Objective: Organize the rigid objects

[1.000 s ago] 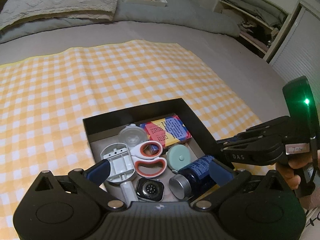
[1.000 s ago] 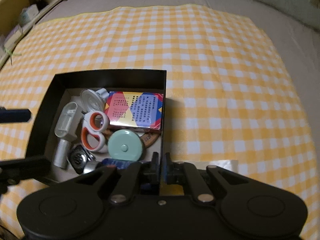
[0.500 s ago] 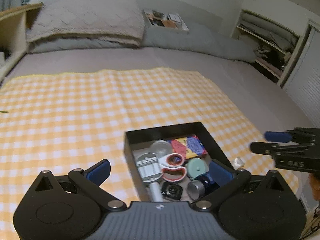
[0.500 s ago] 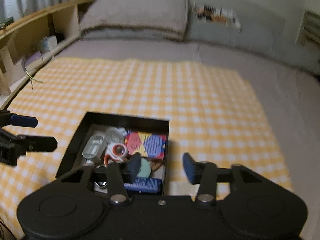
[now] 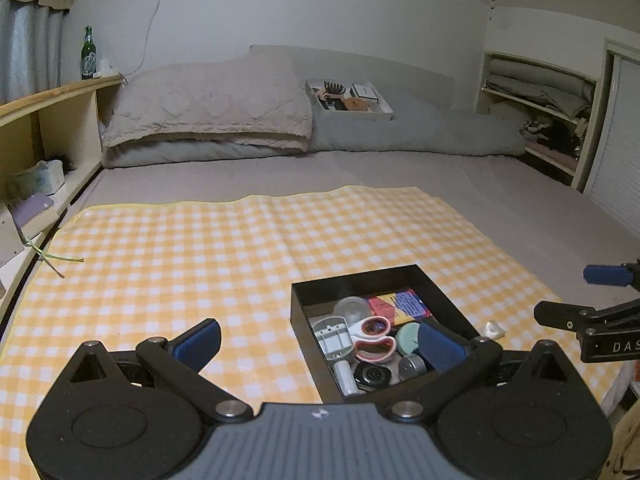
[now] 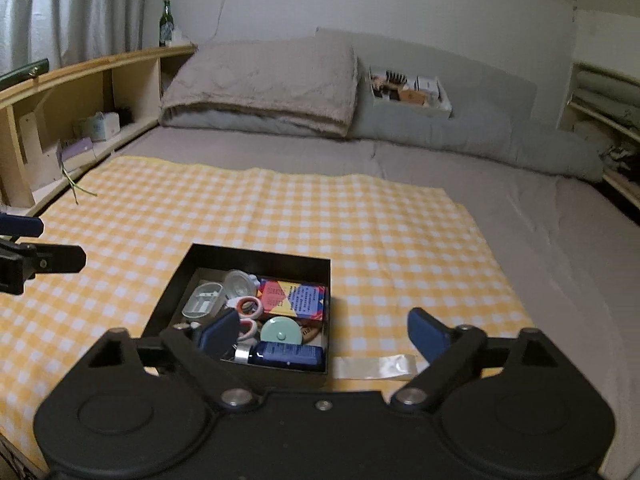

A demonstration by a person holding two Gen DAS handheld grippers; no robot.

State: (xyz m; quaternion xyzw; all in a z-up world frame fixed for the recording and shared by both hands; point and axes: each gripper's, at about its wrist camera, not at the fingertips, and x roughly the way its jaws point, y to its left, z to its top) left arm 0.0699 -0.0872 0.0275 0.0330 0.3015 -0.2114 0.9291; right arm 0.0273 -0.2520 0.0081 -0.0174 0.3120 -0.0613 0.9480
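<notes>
A black open box (image 5: pixel 360 276) (image 6: pixel 260 254) lies on the yellow checked cloth (image 5: pixel 200 248). It holds red-and-white scissors (image 5: pixel 374 338), a colourful card box (image 6: pixel 294 300), a mint round case (image 6: pixel 280 332), a dark blue bottle (image 6: pixel 286 354), a watch (image 5: pixel 372 376) and a grey plastic part (image 5: pixel 332 338). My left gripper (image 5: pixel 320 344) is open and empty, raised on the near left side of the box. My right gripper (image 6: pixel 324 334) hovers above the box's near edge, its jaws opening wide with nothing held. Each gripper shows at the edge of the other's view.
A clear plastic strip (image 6: pixel 372 366) lies on the cloth just right of the box. Folded bedding (image 5: pixel 208 108) and a white tray of items (image 5: pixel 348 98) sit at the bed's head. A wooden shelf (image 6: pixel 80 92) runs along the left, and open shelves (image 5: pixel 536 120) stand at the right.
Both grippers have drawn back and up from the box and tilted up, so it looks smaller and farther away. The right jaws went from shut to wide open.
</notes>
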